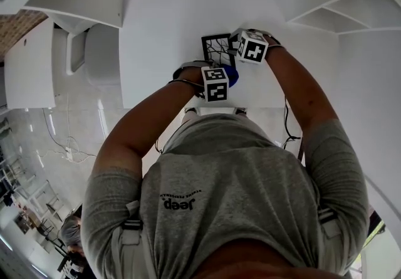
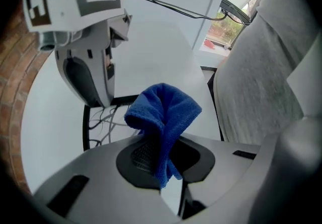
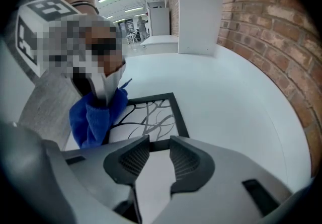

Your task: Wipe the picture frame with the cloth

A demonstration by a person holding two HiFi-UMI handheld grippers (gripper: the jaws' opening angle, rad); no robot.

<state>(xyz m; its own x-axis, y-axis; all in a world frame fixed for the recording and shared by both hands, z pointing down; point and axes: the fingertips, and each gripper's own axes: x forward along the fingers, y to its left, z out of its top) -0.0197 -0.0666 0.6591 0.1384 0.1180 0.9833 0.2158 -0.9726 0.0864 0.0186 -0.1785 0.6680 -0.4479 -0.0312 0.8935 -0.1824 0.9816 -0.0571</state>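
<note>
Cloth [image 2: 163, 112] in left gripper [image 2: 166, 157] (head view: barely)

Single brand name, on the shirt
The person's grey T-shirt [image 1: 250, 196] bears dark "Jeep" lettering [image 1: 178, 203], seen upside down; the smaller line beside it is too small to read.

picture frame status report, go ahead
Left hand-held gripper shut on blue cloth. Right hand-held gripper open at edge of picture frame. Frame flat on white table, cloth at its corner.
</note>
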